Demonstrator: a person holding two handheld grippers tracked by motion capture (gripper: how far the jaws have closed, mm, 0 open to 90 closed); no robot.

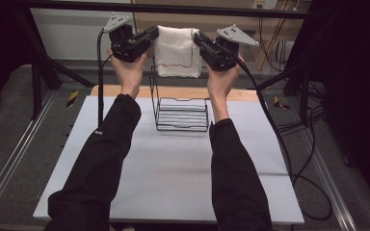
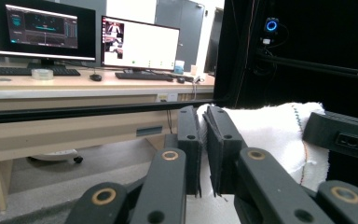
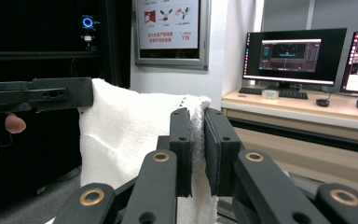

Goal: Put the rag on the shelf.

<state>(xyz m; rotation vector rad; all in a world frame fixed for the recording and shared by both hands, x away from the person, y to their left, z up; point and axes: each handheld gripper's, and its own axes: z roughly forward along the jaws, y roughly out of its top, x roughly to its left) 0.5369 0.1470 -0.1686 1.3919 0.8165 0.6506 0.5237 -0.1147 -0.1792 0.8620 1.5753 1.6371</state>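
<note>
While both hands are raised above the far end of the table, the left gripper [image 1: 150,37] is clamped on one upper corner of a white knitted cloth with a thin red-brown edge stitch [image 1: 177,52], and the right gripper [image 1: 198,41] is clamped on the opposite corner. Stretched between the two grippers, the cloth hangs below their jaws, directly above a black wire rack [image 1: 182,114] standing on the white table top [image 1: 173,173]

Sleeves: your long black sleeves [image 1: 103,159] reach the wrists.
Grippers: left gripper [image 1: 155,33] and right gripper [image 1: 196,37] are black (grey three-cornered plates, brass-ringed pivots).
Cables: black.
</note>
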